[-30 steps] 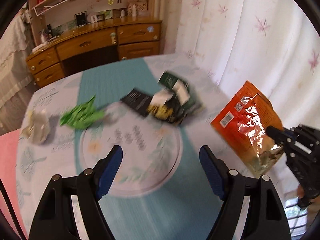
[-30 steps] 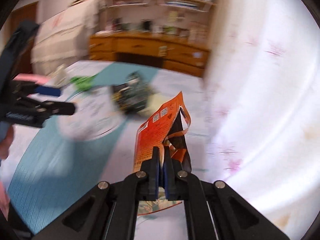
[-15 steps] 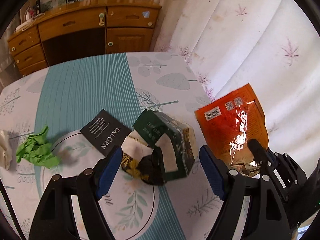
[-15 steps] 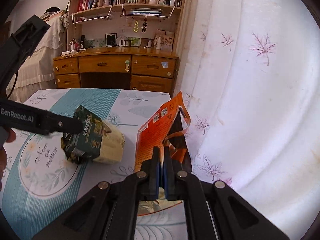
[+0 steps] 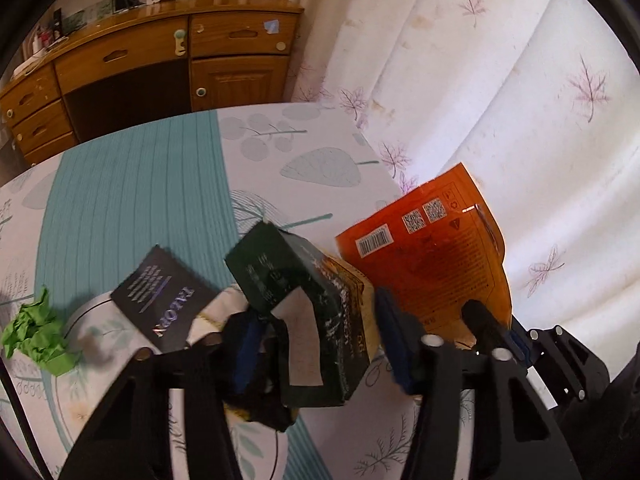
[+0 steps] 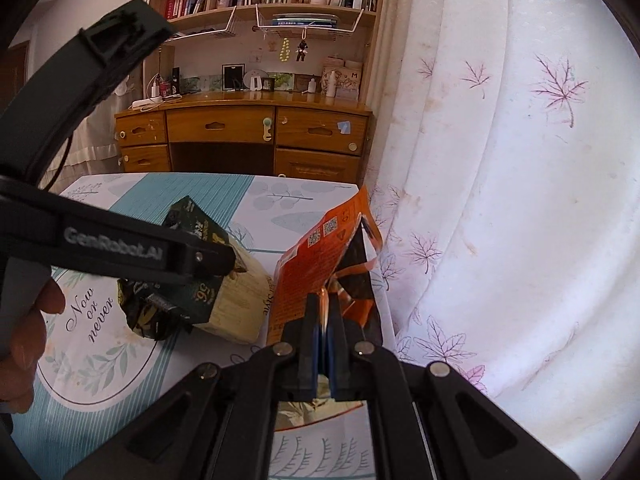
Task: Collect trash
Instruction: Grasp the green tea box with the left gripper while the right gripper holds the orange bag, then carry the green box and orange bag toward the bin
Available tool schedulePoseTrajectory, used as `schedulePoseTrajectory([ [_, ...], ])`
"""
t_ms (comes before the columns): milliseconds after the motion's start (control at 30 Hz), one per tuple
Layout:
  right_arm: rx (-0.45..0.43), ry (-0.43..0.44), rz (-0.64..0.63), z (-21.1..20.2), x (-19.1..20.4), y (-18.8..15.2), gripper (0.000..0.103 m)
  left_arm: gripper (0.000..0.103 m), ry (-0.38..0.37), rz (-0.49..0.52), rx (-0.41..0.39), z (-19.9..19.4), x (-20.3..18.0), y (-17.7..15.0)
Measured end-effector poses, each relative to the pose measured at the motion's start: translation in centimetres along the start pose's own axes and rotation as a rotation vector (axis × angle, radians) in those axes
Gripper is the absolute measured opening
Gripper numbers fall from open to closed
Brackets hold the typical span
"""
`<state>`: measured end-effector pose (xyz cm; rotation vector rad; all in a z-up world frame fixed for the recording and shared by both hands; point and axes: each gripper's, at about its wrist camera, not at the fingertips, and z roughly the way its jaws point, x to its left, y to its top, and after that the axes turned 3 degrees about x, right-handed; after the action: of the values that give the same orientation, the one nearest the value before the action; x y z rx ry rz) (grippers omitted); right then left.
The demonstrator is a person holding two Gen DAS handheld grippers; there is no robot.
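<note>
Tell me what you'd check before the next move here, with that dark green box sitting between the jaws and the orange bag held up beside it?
1. Right gripper has a firm hold on the orange bag: ok, jaws shut on its edge.
2. Bag mouth open to take trash: ok, it gapes at the top in the right wrist view.
3. Dark green box sits between the left gripper's jaws: ok.
4. Left jaws actually clamped on the box: cannot tell, the contact is hidden and blurred.
5. Box will fit the bag's mouth: cannot tell.
6. Other trash left on the table: not ok, green paper wad and black card remain.
</note>
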<state>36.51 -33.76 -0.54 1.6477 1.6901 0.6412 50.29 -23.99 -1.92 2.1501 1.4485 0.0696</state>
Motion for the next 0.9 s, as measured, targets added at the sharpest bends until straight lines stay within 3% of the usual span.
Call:
schedulePoseTrajectory([
  [233, -0.009, 0.004, 0.016, -0.7, -0.3, -0.2, 0.003, 0.032, 0.024, 0.028, -0.096, -1.3, -1.4, -0.6],
  [467, -0.035, 0.026, 0.03, -5.8, -0.8, -0.8, 0.002, 0.032, 0.004, 0.059, -0.161, -7.7, -2.4, -2.9],
  [633, -0.06, 0.053, -0.001, -12.6, 0.2, -2.7, 0.002, 0.032, 0.006, 0.1, -0.185, -14.9, -2.1, -7.7],
  [900, -0.087, 0.161, -0.037, -24.6, 4.3, -8.1, 0.002, 0.032, 0.014, 0.17, -0.191, -25.9, -1.5, -20.3],
])
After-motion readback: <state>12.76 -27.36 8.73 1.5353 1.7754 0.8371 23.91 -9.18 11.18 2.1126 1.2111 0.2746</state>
